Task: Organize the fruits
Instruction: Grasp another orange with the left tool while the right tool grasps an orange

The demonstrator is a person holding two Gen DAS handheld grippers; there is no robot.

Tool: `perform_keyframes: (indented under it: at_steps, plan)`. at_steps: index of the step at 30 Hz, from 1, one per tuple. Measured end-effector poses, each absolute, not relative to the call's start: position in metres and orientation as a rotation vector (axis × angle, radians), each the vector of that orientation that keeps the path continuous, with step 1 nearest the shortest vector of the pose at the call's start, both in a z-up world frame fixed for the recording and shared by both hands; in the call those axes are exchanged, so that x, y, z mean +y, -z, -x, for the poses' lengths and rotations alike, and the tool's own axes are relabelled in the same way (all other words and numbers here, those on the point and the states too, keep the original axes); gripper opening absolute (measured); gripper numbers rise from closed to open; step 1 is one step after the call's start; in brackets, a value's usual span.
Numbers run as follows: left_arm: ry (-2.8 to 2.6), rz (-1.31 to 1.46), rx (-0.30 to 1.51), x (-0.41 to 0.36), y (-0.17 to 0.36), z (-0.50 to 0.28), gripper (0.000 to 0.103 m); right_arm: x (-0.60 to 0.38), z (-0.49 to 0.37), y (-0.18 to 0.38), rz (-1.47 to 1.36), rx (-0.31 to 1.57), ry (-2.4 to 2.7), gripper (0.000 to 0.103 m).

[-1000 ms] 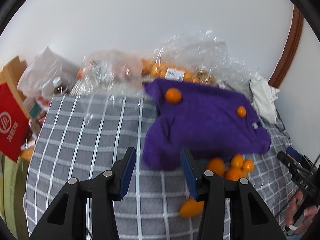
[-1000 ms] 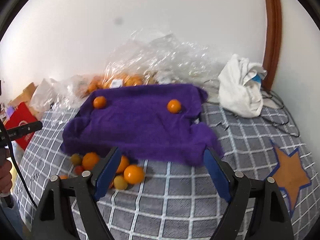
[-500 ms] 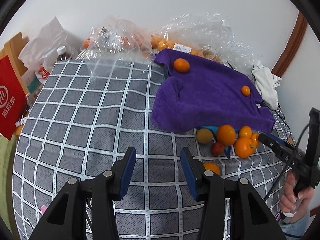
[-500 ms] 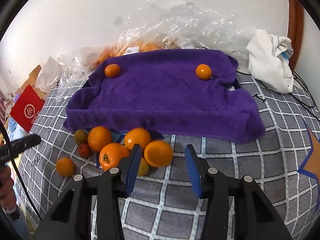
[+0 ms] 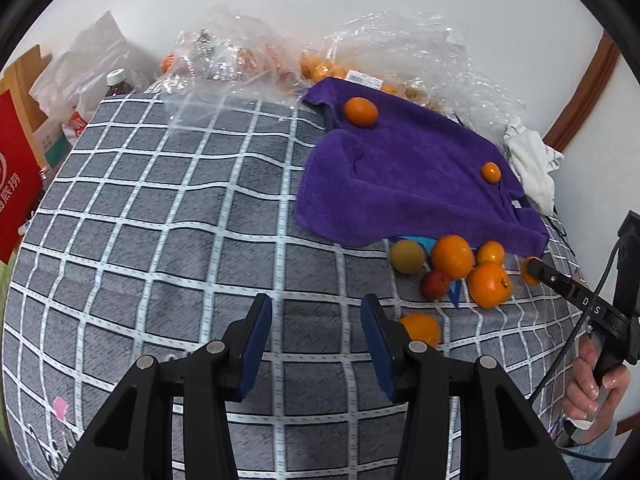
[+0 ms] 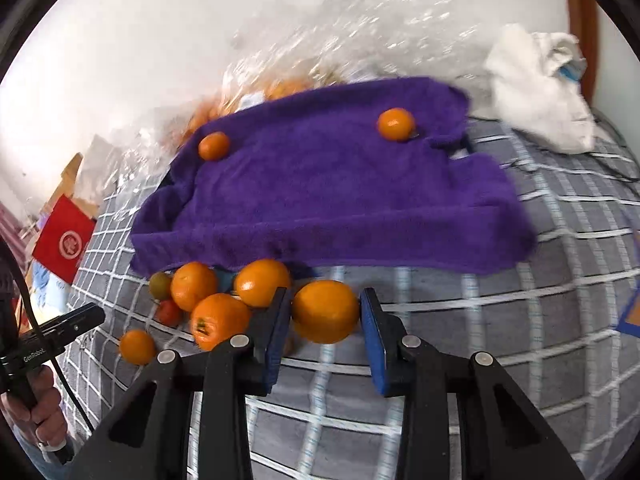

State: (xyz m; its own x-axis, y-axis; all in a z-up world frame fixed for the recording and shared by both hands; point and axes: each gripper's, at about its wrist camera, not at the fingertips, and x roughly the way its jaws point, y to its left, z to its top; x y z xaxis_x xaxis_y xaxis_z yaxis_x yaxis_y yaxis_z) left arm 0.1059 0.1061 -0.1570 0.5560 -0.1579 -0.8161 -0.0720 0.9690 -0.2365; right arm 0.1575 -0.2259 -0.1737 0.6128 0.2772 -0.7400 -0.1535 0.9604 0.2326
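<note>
A: Where is the fruit?

B: Most of it sits in a cluster on the grey checked cloth, right at the near edge of the purple towel. Two small oranges rest on the towel itself, one near its left end and one near its right end. More fruit shows through clear plastic bags by the wall.

A: And the right gripper?

B: Its blue fingers are closing around a big orange at the right side of the cluster. The left finger looks to touch it; a thin gap shows at the right one, so no firm grip.

A: The left gripper?

B: Partly open, nothing between its fingers, just bare cloth. A lone orange lies just beside its right finger.

A: Anything else?

B: A crumpled white cloth beyond the towel, a red box at the left.
</note>
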Motion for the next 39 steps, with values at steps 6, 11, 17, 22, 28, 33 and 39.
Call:
perform_keyframes:
  at_steps: [6, 11, 17, 22, 28, 33, 39]
  plan:
    - [0.117, 0.246, 0.98, 0.086, 0.159, -0.105, 0.044, -0.248, -0.143, 0.187, -0.099, 0.899, -0.209, 0.035]
    - [0.145, 0.248, 1.006, 0.071, 0.162, -0.107, 0.045, -0.25, -0.144, 0.202, -0.088, 0.908, -0.244, 0.037]
    - [0.159, 0.199, 1.039, 0.049, 0.169, -0.109, 0.048, -0.249, -0.142, 0.2, -0.062, 0.891, -0.263, 0.036]
    - [0.174, 0.167, 1.054, 0.037, 0.176, -0.108, 0.048, -0.26, -0.132, 0.196, -0.073, 0.879, -0.247, 0.036]
    - [0.164, 0.142, 1.055, 0.032, 0.178, -0.104, 0.033, -0.278, -0.116, 0.189, -0.122, 0.866, -0.223, 0.036]
    - [0.168, 0.175, 1.054, 0.036, 0.17, -0.101, 0.033, -0.287, -0.105, 0.176, -0.157, 0.841, -0.215, 0.036]
    - [0.127, 0.173, 1.03, 0.044, 0.15, -0.099, 0.033, -0.29, -0.097, 0.154, -0.168, 0.806, -0.228, 0.036]
